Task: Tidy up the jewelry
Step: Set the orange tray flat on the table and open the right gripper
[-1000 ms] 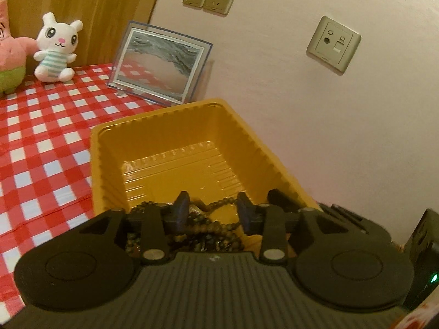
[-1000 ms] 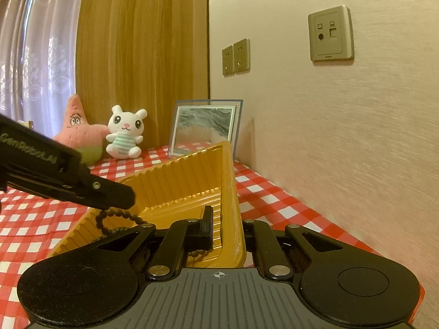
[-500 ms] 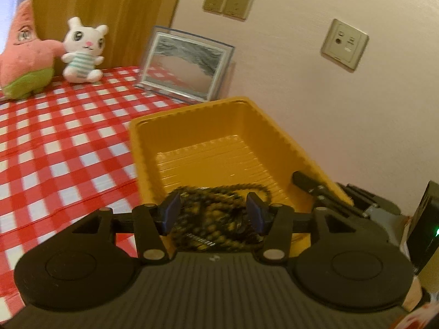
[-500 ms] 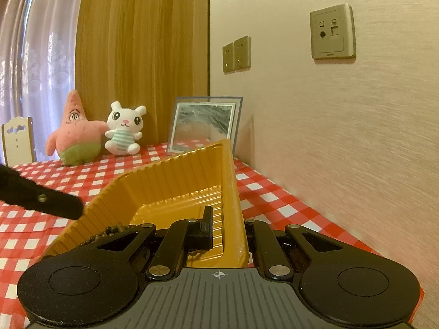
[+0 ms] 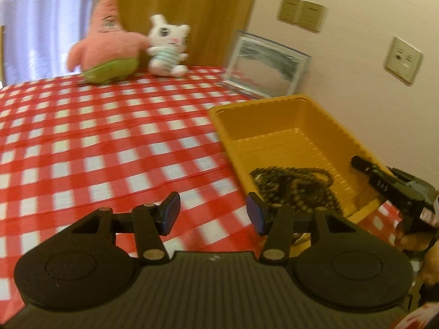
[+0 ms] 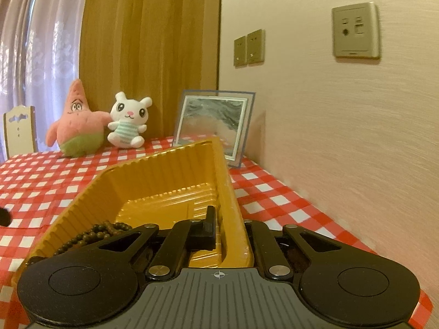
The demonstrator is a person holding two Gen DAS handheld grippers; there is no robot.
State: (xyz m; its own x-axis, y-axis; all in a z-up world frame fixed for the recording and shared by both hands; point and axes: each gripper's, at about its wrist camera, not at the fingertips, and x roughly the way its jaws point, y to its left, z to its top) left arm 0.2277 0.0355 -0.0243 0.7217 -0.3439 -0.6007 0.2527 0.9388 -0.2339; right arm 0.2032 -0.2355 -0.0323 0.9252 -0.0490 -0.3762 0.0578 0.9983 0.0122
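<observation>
Left gripper: jaws apart after just opening, nothing between them, only checked cloth showing in the gap. To its right, yellow tray on the cloth; dark beads heaped on the tray floor at the near end, just beyond the right fingertip, not touching it. Further right, right gripper reaching over the tray's near right rim, a hand behind it.

Right gripper: clamped on the tray's right wall, left finger inside against the wall, right finger hidden behind the wall. Beads to the left of that finger, low in the tray, partly hidden by the gripper body.

Ahead of both, at the far edge: pink star toy, white bunny toy, framed picture leaning by the wall just past the tray. Left view blurred.
</observation>
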